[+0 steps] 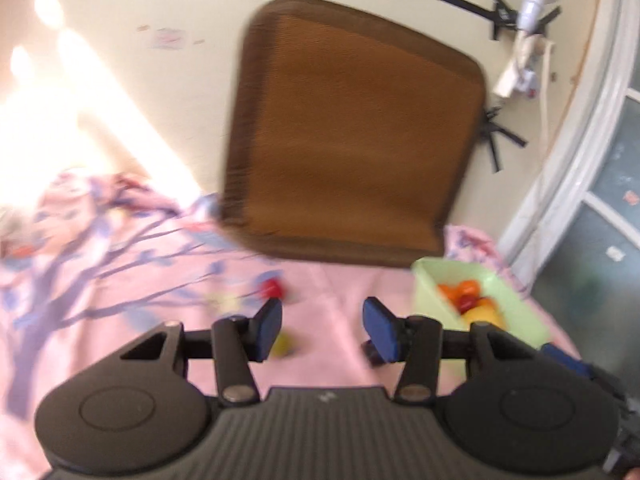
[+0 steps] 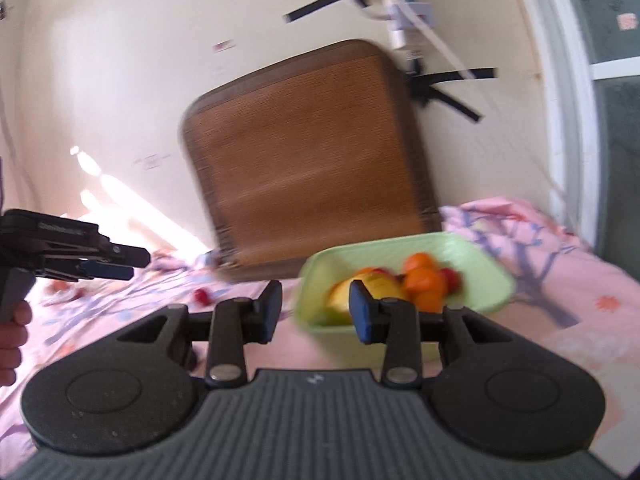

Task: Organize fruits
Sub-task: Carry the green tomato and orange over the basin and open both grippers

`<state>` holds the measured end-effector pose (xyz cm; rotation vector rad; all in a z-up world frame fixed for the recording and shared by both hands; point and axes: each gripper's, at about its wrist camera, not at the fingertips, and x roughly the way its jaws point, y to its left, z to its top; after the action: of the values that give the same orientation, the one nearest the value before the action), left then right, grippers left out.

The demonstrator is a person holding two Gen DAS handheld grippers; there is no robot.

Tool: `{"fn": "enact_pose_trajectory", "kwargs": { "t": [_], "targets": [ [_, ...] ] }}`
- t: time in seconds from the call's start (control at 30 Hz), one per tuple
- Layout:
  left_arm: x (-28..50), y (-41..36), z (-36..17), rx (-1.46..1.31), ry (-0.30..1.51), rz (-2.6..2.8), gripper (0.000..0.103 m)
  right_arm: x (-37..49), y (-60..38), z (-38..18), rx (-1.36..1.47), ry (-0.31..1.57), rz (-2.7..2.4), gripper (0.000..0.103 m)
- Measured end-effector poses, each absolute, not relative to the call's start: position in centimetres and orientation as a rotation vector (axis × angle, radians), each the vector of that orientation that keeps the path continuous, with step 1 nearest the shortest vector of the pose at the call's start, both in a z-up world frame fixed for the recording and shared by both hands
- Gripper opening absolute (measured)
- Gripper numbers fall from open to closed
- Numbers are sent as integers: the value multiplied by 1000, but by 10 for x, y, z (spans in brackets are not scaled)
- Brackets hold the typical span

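Green bowl [image 2: 404, 256] holds oranges [image 2: 426, 282] (blurred), yellow fruit [image 2: 380, 284]

Your left gripper [image 1: 322, 330] and right gripper [image 2: 314, 312] both look like matt black plastic, with ribbed grey housings, dull metal rivets at the finger pivots and smooth blue pads [image 1: 380, 330] on the fingertips. Under both tongs the pink sheet [image 1: 328, 360] is soft printed cloth, creased, while the green tub [image 2: 480, 276] just ahead of your right tongs has a smooth, faintly glossy plastic look. Beyond both, the brown mat [image 1: 352, 128] against the matt painted wall [image 2: 120, 80] shows a fine woven texture with a darker fabric border
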<state>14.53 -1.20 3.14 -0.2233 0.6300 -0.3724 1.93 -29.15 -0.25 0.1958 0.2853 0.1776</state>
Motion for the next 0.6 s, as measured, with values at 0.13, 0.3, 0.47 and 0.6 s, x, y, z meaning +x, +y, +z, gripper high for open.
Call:
{"fn": "enact_pose_trajectory", "kwargs": {
  "t": [0.13, 0.3, 0.47, 0.6],
  "targets": [
    [134, 20, 9, -230, 669, -316, 46, 20, -252, -12, 160, 362, 273, 40],
    [145, 27, -7, -238, 719, -350, 46, 33, -216, -22, 108, 454, 320, 40],
    [163, 10, -8, -208, 725, -398, 46, 45, -203, -22, 78, 478, 324, 40],
    [183, -4, -4, -191, 707, -406, 46, 65, -207, -16, 106, 484, 292, 40]
  ]
}}
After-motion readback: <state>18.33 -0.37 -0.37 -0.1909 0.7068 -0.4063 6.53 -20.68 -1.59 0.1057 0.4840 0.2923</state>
